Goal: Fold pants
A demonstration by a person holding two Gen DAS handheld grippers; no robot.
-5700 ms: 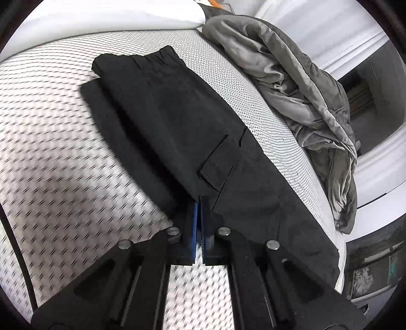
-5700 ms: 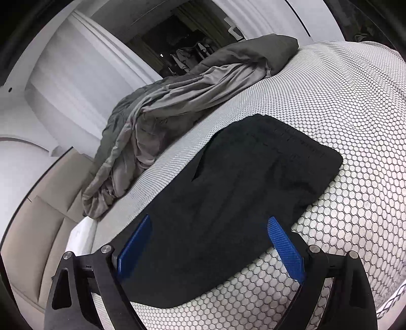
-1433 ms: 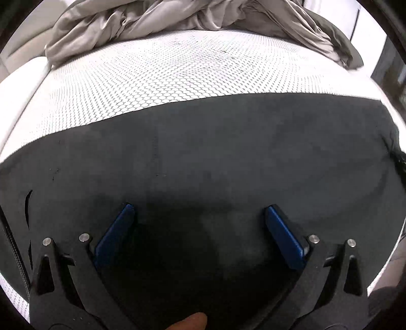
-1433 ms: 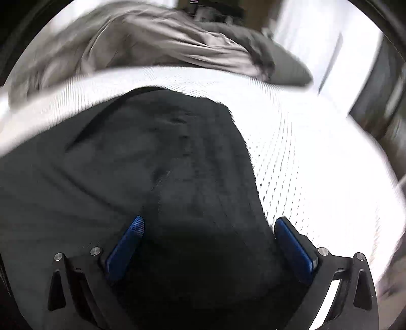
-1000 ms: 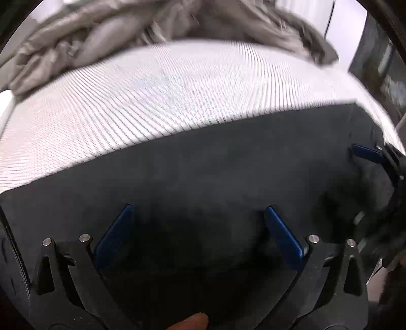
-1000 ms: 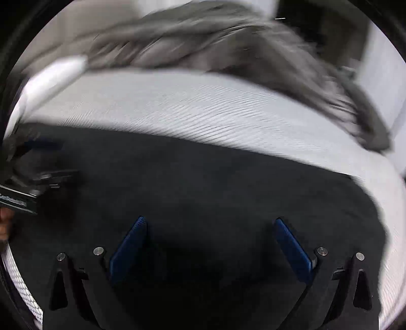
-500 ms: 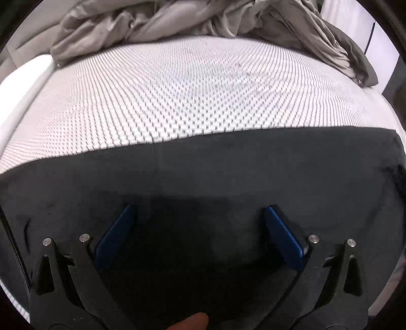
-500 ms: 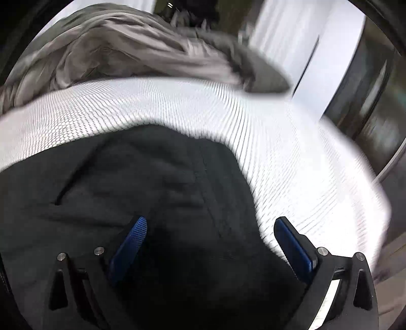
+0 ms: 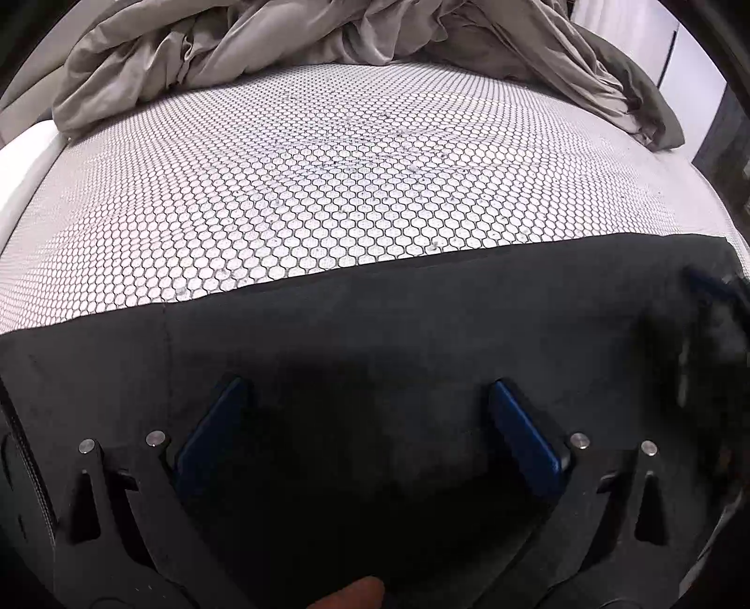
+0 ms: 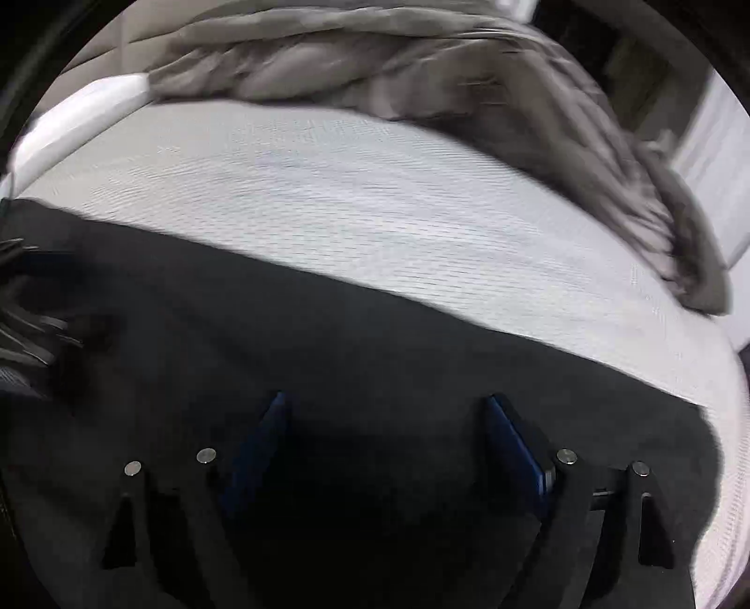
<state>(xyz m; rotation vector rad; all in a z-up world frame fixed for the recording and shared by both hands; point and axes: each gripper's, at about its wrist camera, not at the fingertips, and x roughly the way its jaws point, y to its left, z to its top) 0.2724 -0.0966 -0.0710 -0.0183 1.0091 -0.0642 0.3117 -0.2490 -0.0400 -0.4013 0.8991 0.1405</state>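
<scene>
The black pants (image 9: 422, 328) lie flat across the near part of a bed, and both wrist views look down on them. My left gripper (image 9: 368, 421) hovers over the dark cloth with its blue pads (image 9: 211, 435) wide apart and nothing pinched. My right gripper (image 10: 389, 440) is over the pants (image 10: 328, 337) too. Its jaws are closing, with only flat fabric under the gap and no pad pressing. That view is motion-blurred. Each gripper shows as a dark blur at the other view's edge: the right gripper (image 9: 712, 300) and the left gripper (image 10: 28, 300).
The mattress (image 9: 351, 164) has a white cover with a black honeycomb pattern and stretches beyond the pants. A crumpled grey duvet (image 9: 328, 37) is heaped along the far side. A fingertip (image 9: 356, 595) shows at the bottom edge. A white bed edge (image 10: 84, 112) is at far left.
The right view has swung left, so the pants' far edge now runs across it, and its jaws stand narrower. In the left view more mattress shows and the right gripper reappears at the right edge.
</scene>
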